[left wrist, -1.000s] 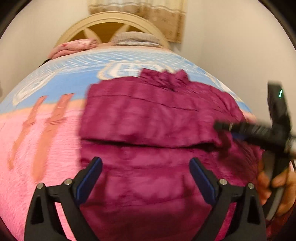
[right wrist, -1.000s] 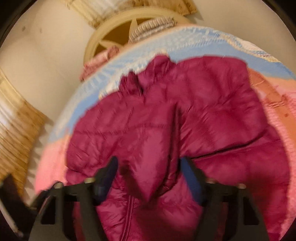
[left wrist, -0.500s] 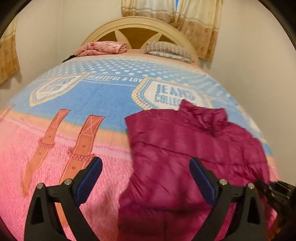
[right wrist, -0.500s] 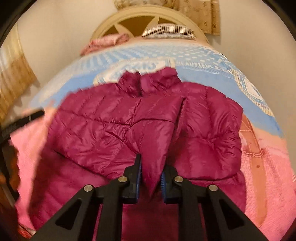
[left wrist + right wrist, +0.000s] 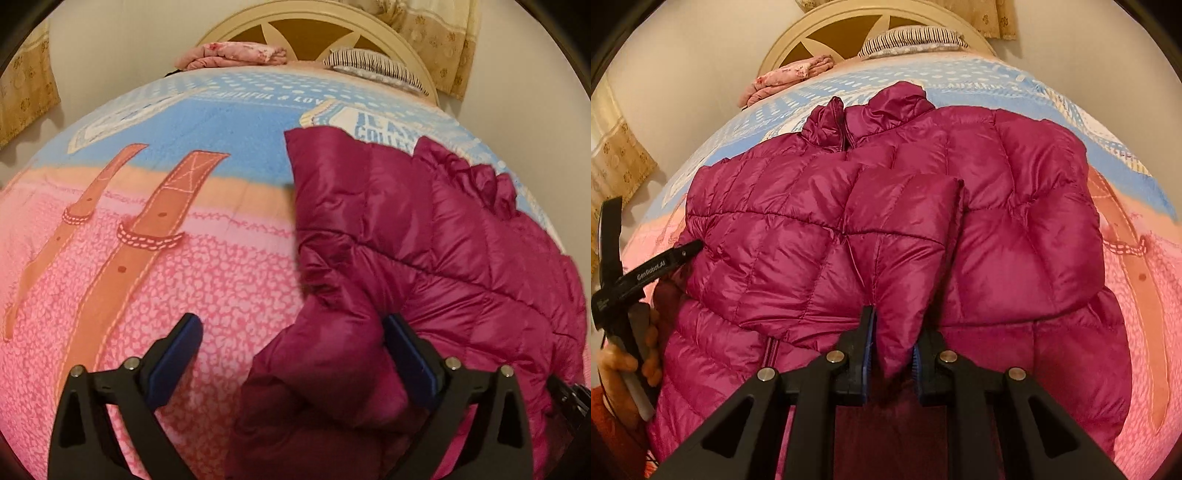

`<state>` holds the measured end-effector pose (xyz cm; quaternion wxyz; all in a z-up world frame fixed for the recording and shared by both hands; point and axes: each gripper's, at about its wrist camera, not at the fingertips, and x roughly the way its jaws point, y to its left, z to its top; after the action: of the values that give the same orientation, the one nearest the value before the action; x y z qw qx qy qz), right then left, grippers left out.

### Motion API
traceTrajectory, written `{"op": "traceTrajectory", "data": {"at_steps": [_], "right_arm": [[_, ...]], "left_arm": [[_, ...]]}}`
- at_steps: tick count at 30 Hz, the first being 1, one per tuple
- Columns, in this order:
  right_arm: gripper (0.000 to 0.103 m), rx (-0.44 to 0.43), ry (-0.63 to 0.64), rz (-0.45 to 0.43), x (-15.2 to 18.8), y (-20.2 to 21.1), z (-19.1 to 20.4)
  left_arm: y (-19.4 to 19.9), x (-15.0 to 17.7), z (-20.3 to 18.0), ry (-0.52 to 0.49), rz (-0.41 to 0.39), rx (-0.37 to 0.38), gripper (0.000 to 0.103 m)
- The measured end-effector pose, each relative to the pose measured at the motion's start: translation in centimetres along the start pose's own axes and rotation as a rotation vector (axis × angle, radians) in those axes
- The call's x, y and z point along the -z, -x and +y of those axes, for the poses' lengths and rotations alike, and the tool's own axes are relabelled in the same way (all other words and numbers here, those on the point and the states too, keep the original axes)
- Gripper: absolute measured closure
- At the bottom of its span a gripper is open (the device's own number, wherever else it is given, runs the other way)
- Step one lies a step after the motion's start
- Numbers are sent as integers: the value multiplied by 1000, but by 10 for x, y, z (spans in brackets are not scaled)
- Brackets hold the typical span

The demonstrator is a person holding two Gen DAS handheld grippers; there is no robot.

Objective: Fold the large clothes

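A magenta quilted puffer jacket (image 5: pixel 820 229) lies on the bed, collar toward the headboard, both sleeves folded across its chest. My right gripper (image 5: pixel 892 350) is shut on the cuff of the folded sleeve (image 5: pixel 905 236). In the left wrist view the jacket (image 5: pixel 424 240) fills the right half. My left gripper (image 5: pixel 291 354) is open, and the jacket's left edge bulges between its fingers. The left gripper also shows in the right wrist view (image 5: pixel 685 251), at the jacket's left side, held by a hand.
A pink and blue printed blanket (image 5: pixel 166 280) covers the bed. A cream headboard (image 5: pixel 314 22), a striped pillow (image 5: pixel 369 62) and folded pink cloth (image 5: pixel 236 55) are at the far end. Walls and curtains (image 5: pixel 26 92) surround the bed.
My right gripper closed on the sleeve cuff and now holds it over the jacket's middle. My left gripper swung left off the jacket and now sits low at its left edge.
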<state>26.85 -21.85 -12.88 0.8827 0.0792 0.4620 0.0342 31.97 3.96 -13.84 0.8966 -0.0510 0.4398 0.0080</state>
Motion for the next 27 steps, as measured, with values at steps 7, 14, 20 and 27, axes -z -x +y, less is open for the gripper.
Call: {"op": "traceTrajectory", "data": {"at_steps": [7,14,20,27], "right_arm": [[65,5,-55,-12,9,23,-2],[37,-35,-40,-125,-7,99,-7],[37,-102,-95,-102,-94,96,-7],[37,-98,-212,5,-203,14,-12]], "left_arm": [[4,2,5,6,6,9,0],[63,1,24,4,-89,66,0],[89,-52,15,9,-140,104,0],[56,-86,-20,-7,-146,110,0]]}}
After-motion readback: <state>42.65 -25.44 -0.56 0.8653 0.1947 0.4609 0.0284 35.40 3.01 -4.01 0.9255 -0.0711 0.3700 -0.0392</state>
